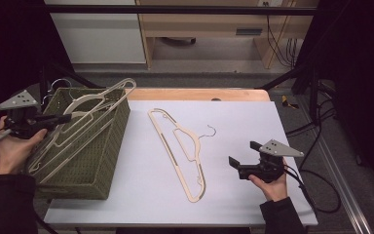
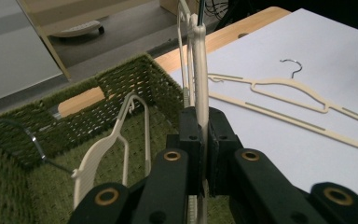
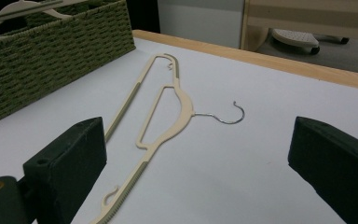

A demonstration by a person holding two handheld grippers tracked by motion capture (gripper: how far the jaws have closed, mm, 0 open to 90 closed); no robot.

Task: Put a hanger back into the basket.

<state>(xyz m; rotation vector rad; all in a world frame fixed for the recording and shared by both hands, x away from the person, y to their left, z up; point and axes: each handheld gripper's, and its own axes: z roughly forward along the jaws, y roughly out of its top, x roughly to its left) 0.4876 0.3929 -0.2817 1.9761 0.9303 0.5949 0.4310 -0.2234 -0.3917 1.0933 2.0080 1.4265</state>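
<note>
Left gripper [image 1: 64, 117] fingers clenched on one basket [image 1: 112, 146] hanger [image 1: 90, 105], right gripper [image 1: 244, 157] released, one table hanger [image 1: 185, 151]

A cream plastic hanger [image 1: 85, 114] with a wire hook is clamped between the closed jaws of the left gripper [image 1: 67, 117] and held slanting across the green woven basket [image 1: 108, 161], over another cream hanger [image 2: 114, 140] lying inside, while a third hanger [image 1: 179, 150] lies flat on the white table [image 1: 243, 122].

Wooden desk [image 1: 199, 22] & cables [image 1: 278, 46] beyond table, floor rail [image 1: 338, 180] at rt.
</note>
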